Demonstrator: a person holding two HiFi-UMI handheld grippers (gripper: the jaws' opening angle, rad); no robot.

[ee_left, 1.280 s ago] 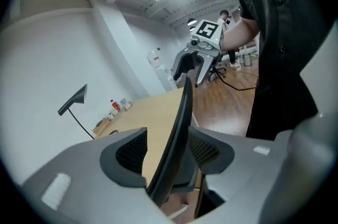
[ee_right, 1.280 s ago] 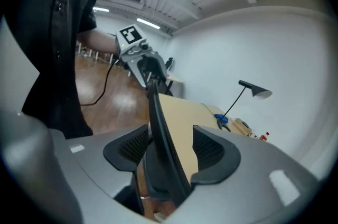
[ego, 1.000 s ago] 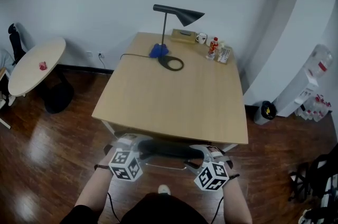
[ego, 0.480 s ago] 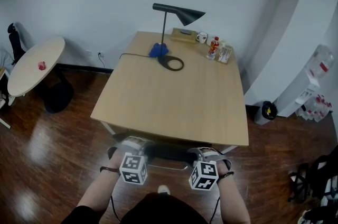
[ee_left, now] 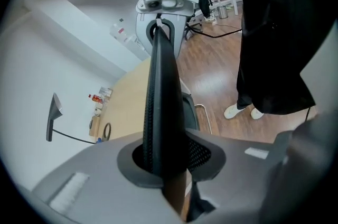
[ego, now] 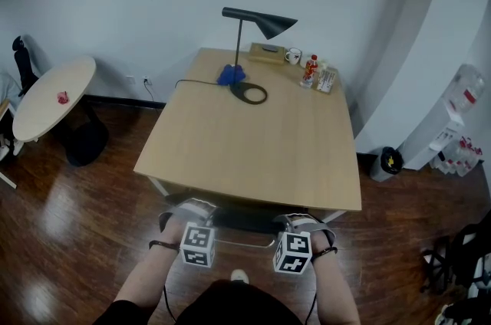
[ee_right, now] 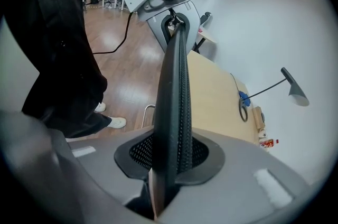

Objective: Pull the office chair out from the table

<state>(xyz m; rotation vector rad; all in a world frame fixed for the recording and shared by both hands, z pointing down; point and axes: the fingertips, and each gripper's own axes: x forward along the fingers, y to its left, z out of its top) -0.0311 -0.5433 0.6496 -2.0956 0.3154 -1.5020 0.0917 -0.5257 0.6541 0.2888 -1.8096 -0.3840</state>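
The left hand-held gripper and the right hand-held gripper each clamp the top edge of the chair back, one near each end. Their jaws have just been closing. In both gripper views the mesh back fills the narrow gap between them, with the pads pressed against its sides. The chair is tucked against the near edge of the counter, just ahead of the grippers and spanning the space between them. Beyond them, at the counter's far side, stands a lamp.
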